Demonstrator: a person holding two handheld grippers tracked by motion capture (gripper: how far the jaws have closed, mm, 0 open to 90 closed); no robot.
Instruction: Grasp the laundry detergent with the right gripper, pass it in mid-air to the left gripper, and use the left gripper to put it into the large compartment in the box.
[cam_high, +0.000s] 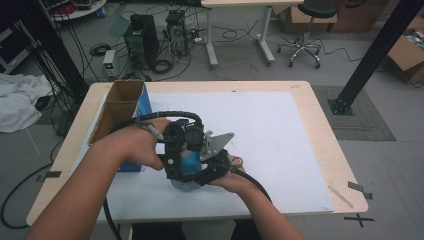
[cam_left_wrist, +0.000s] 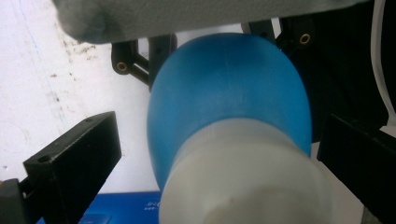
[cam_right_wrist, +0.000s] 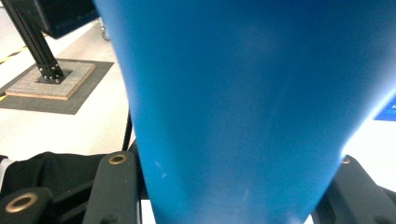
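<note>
- Risk: your right gripper clamps the blue bottle on a smooth, tapering body. If you twist or pull at the other end, I judge the bottle could slide or turn between those jaws.
- Risk: your left gripper stands wide, its jaws either side of the bottle's white cap, pads clear of it. Closing off-centre would likely skid on the rounded cap.
- Risk: the bottle sits near the table's front edge; a slip could send it over that edge.
- Position: the bottle is just right of the cardboard box, between both grippers, over the white mat.
</note>
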